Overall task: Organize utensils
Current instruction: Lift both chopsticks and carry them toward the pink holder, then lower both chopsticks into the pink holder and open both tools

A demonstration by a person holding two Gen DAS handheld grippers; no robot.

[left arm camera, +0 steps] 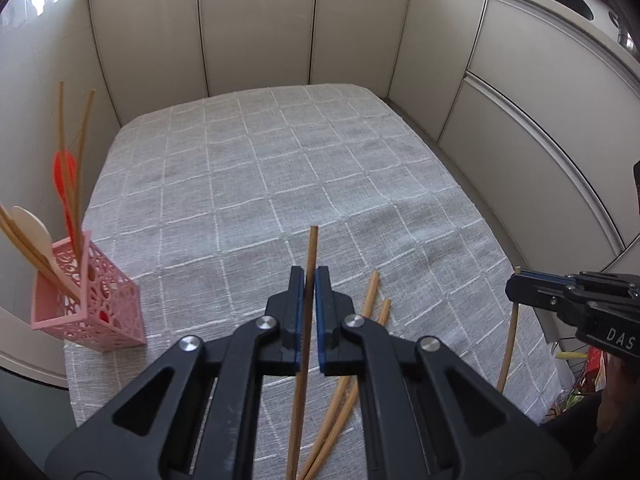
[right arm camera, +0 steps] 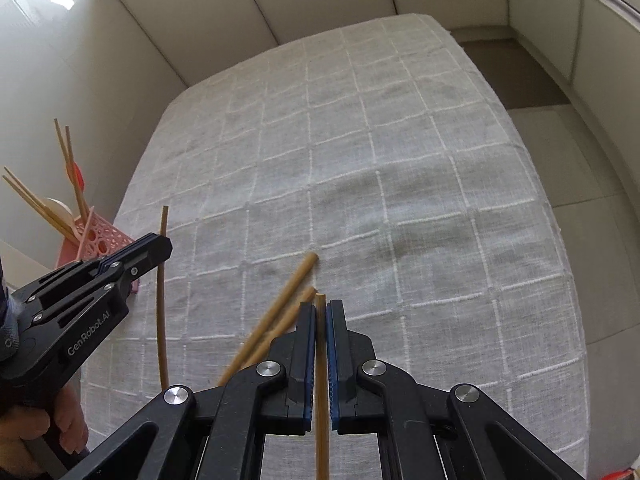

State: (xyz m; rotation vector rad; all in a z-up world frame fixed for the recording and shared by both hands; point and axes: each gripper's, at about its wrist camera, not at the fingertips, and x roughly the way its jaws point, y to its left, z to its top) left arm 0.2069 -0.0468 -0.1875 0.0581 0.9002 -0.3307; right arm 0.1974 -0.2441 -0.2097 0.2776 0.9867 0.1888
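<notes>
Both claws are loaded. Left claw (left arm camera: 310, 280) is clamped on one chopstick (left arm camera: 308, 264), its tip poking out past the pads, lifted clear of the tabletop (left arm camera: 280, 152). Right claw (right arm camera: 320, 312) is pinched shut on a second chopstick (right arm camera: 321, 360), also held off the cloth.

Just beyond the claws, two loose chopsticks (right arm camera: 280, 308) lie close together on the grey checked cloth, not yet picked up. No other loose utensils show on the cloth in either view.

Farther off, at the left edge of the tabletop, the pink holder (left arm camera: 86, 296) already carries several chopsticks, a pale spoon (left arm camera: 32, 228) and a red utensil (left arm camera: 66, 176).

Judgement: well past halfway. Remaining: drop the two held sticks in the holder, then fetch the last pair.
</notes>
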